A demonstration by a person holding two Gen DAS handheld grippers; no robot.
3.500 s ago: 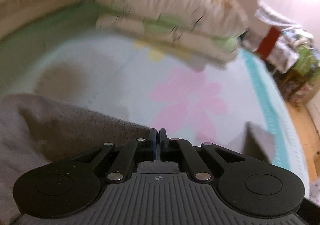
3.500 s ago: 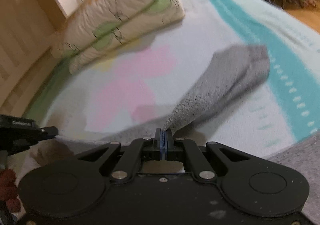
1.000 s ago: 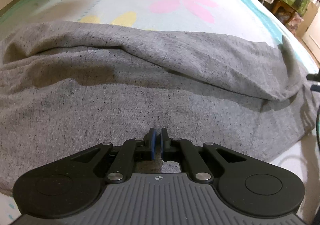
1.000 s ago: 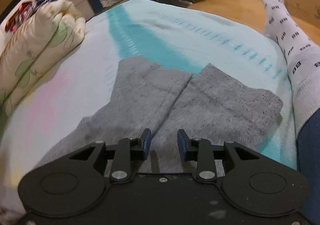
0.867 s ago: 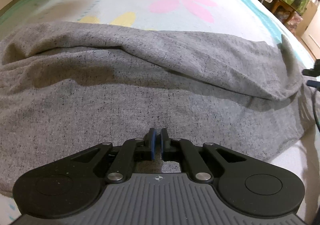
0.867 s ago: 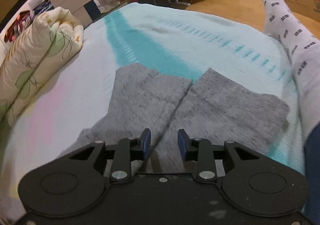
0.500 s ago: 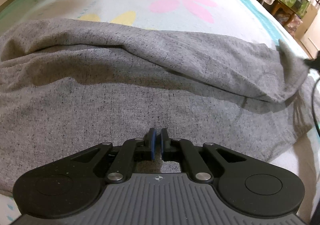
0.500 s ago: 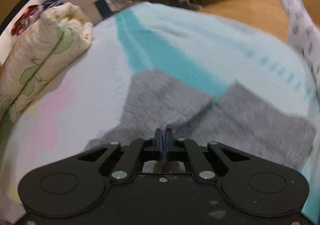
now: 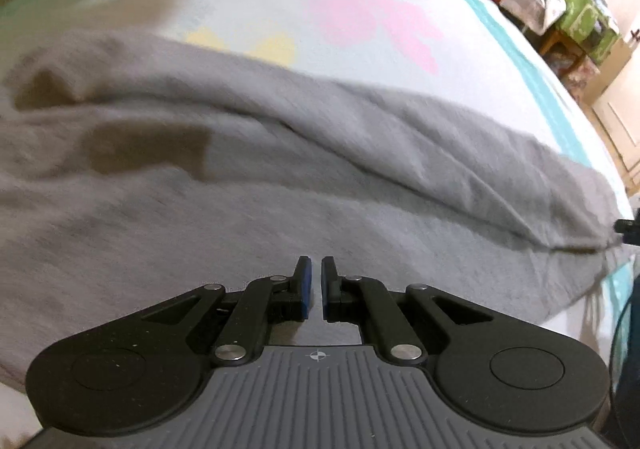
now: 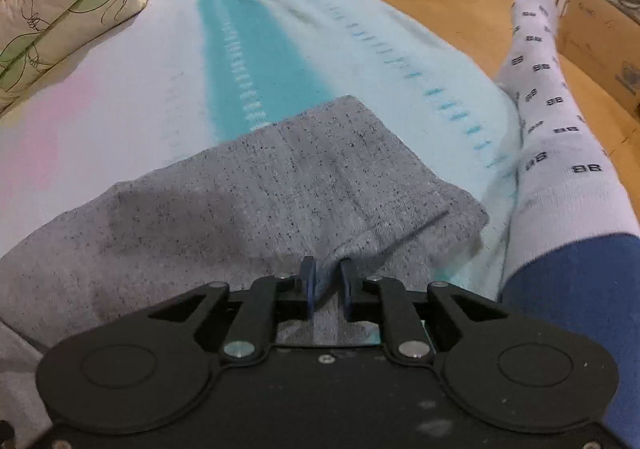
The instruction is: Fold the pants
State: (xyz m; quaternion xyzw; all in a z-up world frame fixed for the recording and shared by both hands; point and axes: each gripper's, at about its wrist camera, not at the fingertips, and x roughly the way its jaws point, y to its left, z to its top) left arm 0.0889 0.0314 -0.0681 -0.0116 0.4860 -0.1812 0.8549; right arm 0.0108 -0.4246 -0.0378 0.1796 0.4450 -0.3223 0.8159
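Grey speckled pants (image 9: 280, 177) lie spread across the bed, one leg folded over the other along a long crease. My left gripper (image 9: 313, 281) hovers just over the near edge of the cloth, its jaws a small gap apart and nothing between them. In the right wrist view the leg cuffs (image 10: 320, 177) lie stacked near the bed's right edge. My right gripper (image 10: 325, 281) sits at the near edge of the cuffs, jaws partly open with a ridge of grey cloth between them.
The bed sheet (image 10: 248, 49) is pale with a teal stripe and pink flower print (image 9: 372, 21). A folded quilt (image 10: 60, 5) lies at the head. A person's leg in a white patterned sock (image 10: 560, 153) rests on the bed's right edge. Cardboard box (image 10: 600, 37) stands on the wooden floor.
My right gripper, shut on the cloth half a second ago, has opened and one cuff now lies on top of the other. My left gripper's jaws have parted slightly and it shifted a little.
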